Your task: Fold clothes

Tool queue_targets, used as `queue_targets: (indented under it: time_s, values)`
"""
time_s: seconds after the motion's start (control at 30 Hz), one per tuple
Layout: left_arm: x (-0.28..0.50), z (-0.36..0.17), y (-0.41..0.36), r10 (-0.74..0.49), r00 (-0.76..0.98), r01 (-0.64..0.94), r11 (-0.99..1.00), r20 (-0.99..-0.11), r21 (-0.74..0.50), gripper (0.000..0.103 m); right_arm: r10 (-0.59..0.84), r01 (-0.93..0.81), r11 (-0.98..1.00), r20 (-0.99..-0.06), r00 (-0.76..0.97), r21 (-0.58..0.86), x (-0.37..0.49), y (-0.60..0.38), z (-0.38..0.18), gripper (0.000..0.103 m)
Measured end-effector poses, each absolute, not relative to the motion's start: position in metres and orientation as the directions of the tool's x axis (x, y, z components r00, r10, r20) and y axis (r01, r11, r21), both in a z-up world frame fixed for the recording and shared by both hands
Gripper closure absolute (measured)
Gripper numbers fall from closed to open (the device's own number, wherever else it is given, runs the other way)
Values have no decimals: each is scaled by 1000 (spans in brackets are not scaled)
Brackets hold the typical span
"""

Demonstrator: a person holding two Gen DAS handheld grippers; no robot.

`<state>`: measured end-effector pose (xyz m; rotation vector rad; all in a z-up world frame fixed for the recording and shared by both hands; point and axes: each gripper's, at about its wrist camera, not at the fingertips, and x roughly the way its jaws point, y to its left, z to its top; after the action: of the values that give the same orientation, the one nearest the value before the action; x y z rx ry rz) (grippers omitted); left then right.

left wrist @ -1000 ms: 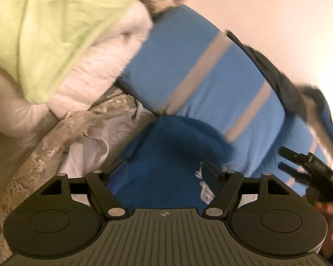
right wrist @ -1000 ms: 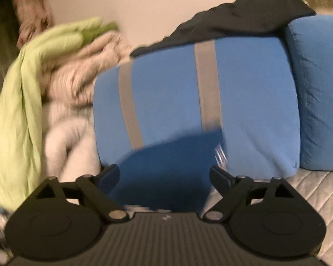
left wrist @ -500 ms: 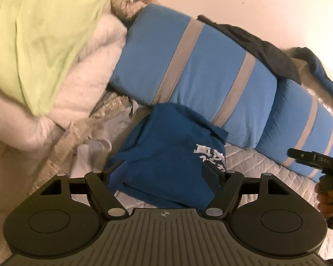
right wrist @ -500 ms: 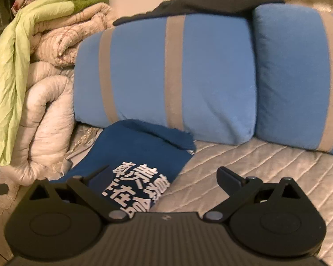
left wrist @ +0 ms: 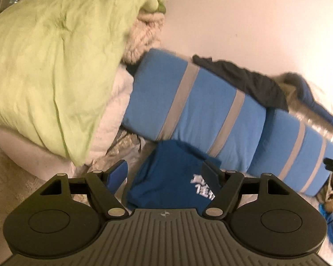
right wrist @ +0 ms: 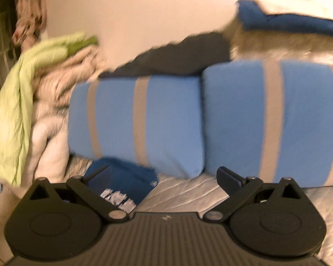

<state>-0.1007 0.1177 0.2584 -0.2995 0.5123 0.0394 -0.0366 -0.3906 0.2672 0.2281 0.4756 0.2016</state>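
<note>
Leaning against the wall at the bed's head edge, two blue pillows [left wrist: 195, 108] with grey stripes carry a dark garment [left wrist: 244, 82] on top — a green quilt [left wrist: 46, 71] and rolled white bedding [right wrist: 46, 141] pile up at the bed's left side. The dark blue T-shirt [left wrist: 171, 177] lies folded on the quilted bedspread [right wrist: 188, 192], touching the left pillow's foot, white lettering up. Left gripper [left wrist: 165, 173] hovers above it, jaws spread, nothing pinched. Right gripper [right wrist: 164, 177] — jaws wide apart, empty, shirt under its left finger.
</note>
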Motion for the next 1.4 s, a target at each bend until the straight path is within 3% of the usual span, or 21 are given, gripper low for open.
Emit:
queue_targets:
  time_s: [0.13, 0.3, 0.77, 1.0, 1.4]
  values:
    - [-107, 282, 126, -47, 896, -111, 940, -441, -324, 30, 174, -71, 961, -382, 907, 268, -66, -440, 298, 0]
    - [-115, 303, 127, -50, 924, -85, 939, -378, -334, 29, 52, 12, 985, -367, 929, 170, -103, -492, 325, 0]
    - [-148, 320, 104, -144, 927, 44, 959, -347, -279, 28, -173, 171, 985, -289, 942, -30, -255, -604, 360, 0]
    - [-176, 294, 93, -170, 899, 83, 971, -404, -223, 28, -150, 143, 989, -345, 926, -46, -322, -635, 337, 0]
    - [-197, 215, 68, -180, 831, 120, 982, -526, -148, 28, -155, 208, 976, -476, 866, 59, -390, -666, 226, 1]
